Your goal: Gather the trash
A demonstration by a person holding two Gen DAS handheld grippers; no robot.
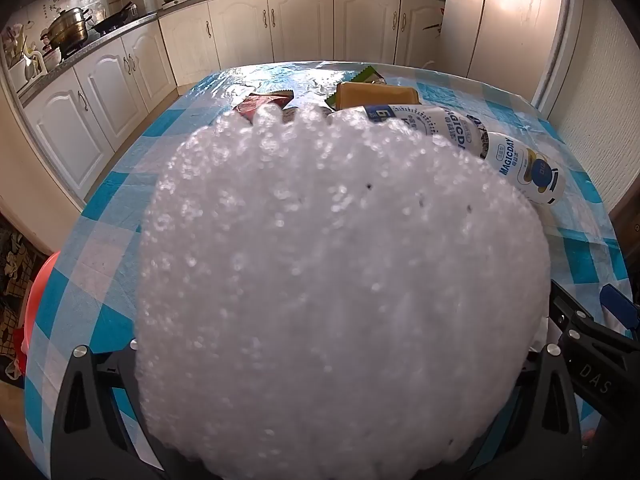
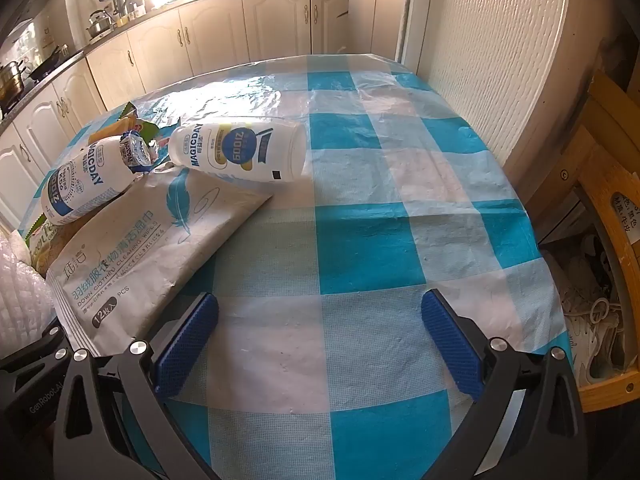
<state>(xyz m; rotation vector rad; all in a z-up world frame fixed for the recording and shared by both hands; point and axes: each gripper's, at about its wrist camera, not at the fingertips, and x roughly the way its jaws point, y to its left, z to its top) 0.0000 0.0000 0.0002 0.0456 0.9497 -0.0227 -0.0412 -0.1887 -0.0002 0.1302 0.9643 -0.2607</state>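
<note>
Bubble wrap (image 1: 340,280) fills the left gripper (image 1: 320,420), jaws spread wide around it; actual grip unclear. Right gripper (image 2: 320,340) gapes empty over the checked tablecloth (image 2: 360,240). Two yogurt bottles (image 2: 240,152), wipes packet (image 2: 152,248) and wrappers (image 1: 272,102) remain uncollected. Early stage, by my reckoning.

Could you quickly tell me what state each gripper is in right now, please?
Left gripper: jaws spread wide around a wad of bubble wrap; whether they press it cannot be told.
Right gripper: open, empty, above the tablecloth.
</note>
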